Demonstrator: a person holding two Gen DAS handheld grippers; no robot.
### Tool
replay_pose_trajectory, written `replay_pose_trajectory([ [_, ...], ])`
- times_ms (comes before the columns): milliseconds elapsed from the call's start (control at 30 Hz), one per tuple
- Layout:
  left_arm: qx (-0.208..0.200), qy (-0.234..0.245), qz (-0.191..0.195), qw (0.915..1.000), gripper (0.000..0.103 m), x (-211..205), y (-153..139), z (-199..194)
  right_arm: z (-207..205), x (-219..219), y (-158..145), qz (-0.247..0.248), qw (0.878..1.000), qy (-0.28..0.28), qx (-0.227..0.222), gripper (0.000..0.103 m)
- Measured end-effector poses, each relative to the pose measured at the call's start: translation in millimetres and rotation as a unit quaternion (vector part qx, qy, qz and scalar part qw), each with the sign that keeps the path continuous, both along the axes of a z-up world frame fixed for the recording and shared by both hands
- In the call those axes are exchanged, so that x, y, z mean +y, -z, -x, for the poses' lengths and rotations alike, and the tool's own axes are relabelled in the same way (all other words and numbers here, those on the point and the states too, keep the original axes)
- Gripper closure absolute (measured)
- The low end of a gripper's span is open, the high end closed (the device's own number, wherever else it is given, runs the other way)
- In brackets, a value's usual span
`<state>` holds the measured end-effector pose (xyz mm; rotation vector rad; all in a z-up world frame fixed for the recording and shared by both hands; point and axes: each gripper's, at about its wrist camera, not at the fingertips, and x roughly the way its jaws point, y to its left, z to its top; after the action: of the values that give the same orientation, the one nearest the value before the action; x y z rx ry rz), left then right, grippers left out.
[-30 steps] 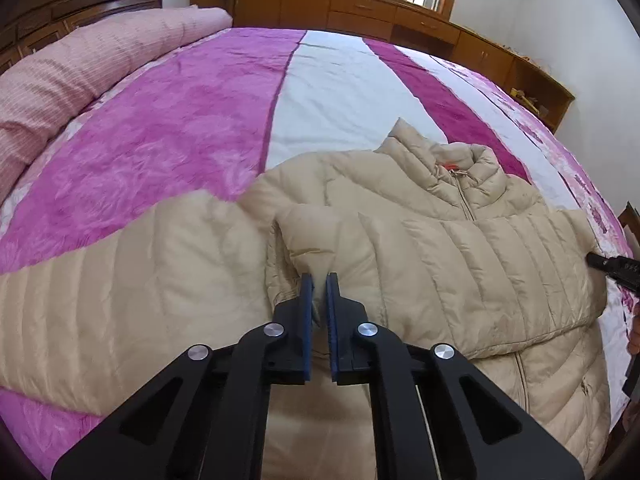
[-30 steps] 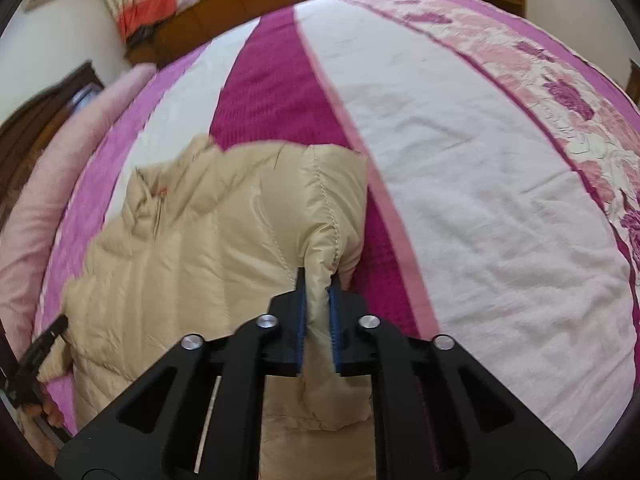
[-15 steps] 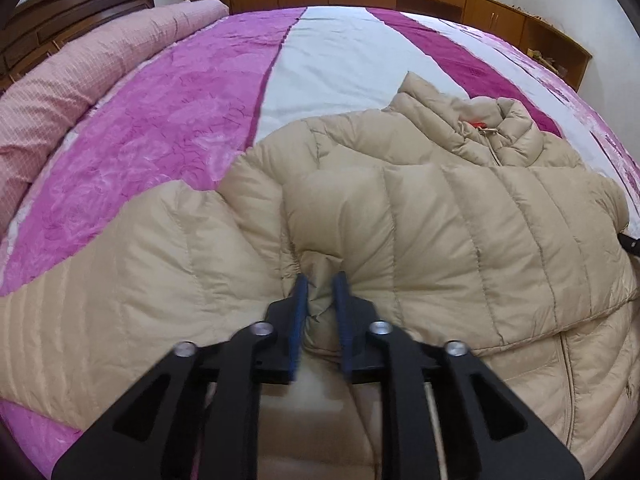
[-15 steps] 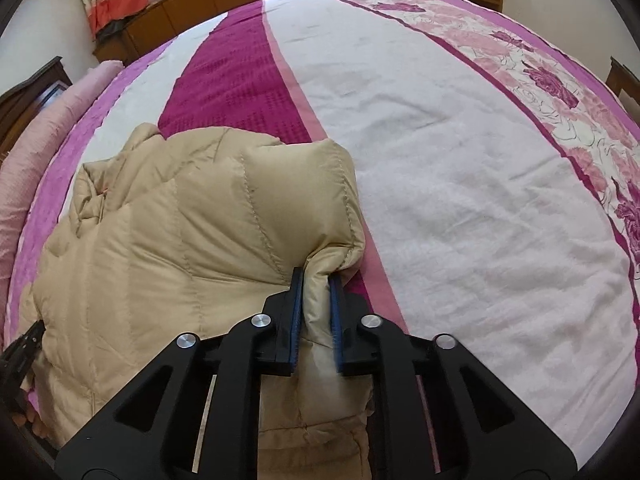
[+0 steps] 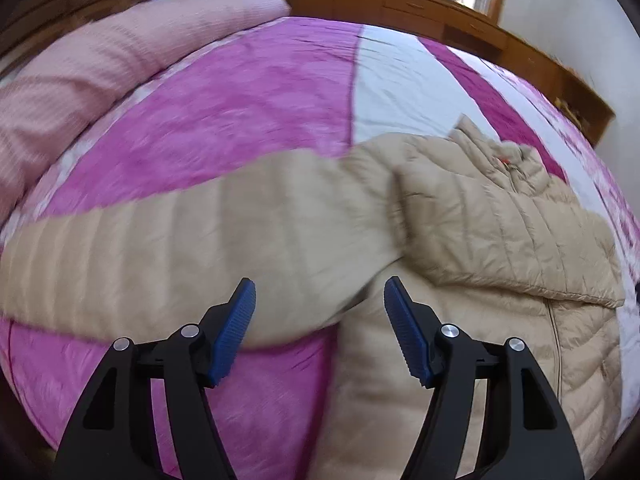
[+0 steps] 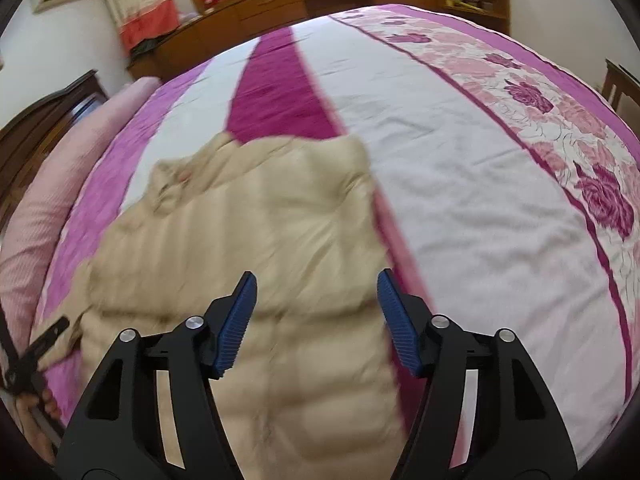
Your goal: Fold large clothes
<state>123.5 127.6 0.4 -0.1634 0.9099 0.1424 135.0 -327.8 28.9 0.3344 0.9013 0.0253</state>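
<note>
A beige quilted down jacket (image 5: 480, 232) lies on the bed, collar away from me, one sleeve folded across its chest. Its other sleeve (image 5: 180, 240) stretches out to the left over the magenta cover. My left gripper (image 5: 318, 320) is open and empty, just above the armpit where that sleeve joins the body. In the right wrist view the jacket (image 6: 260, 248) lies flat, its right side folded in. My right gripper (image 6: 316, 316) is open and empty above the jacket's front. The left gripper's tip (image 6: 44, 340) shows at the jacket's left edge.
The bed (image 6: 480, 184) has a magenta, white and rose-patterned cover. A pink rolled quilt (image 5: 112, 68) lies along the headboard side. Wooden cabinets (image 5: 420, 4) and a window stand past the far edge. A dark wooden headboard (image 6: 40, 120) is on the left.
Both grippers opened and let go of the folded sleeve. Both pulled back and up from the jacket; the left one shifted left toward the outstretched sleeve.
</note>
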Motion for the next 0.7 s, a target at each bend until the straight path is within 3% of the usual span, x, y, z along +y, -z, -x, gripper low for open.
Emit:
replay_pose_trajectory([
  [333,0.018,-0.108,0.025,0.9937,0.036,89.2,20.7,51.2,71.2,66.9,8.1,0.005,0.999,-0.043,-0.005,0.035],
  [433,0.018,-0.143,0.039,0.9888,0.036,116.8,28.4,59.9,88.7,79.1,15.8,0.006,0.999,-0.051,0.003,0.034],
  [567,0.017,-0.194,0.032,0.9803,0.029,143.9,37.9,64.4,102.8,87.8,25.8,0.015,0.998,-0.057,0.014,0.034],
  [700,0.005,-0.228,0.061,0.9717,0.029,170.6,47.7,64.8,109.5,91.6,35.9,0.023,0.998,-0.056,0.025,0.033],
])
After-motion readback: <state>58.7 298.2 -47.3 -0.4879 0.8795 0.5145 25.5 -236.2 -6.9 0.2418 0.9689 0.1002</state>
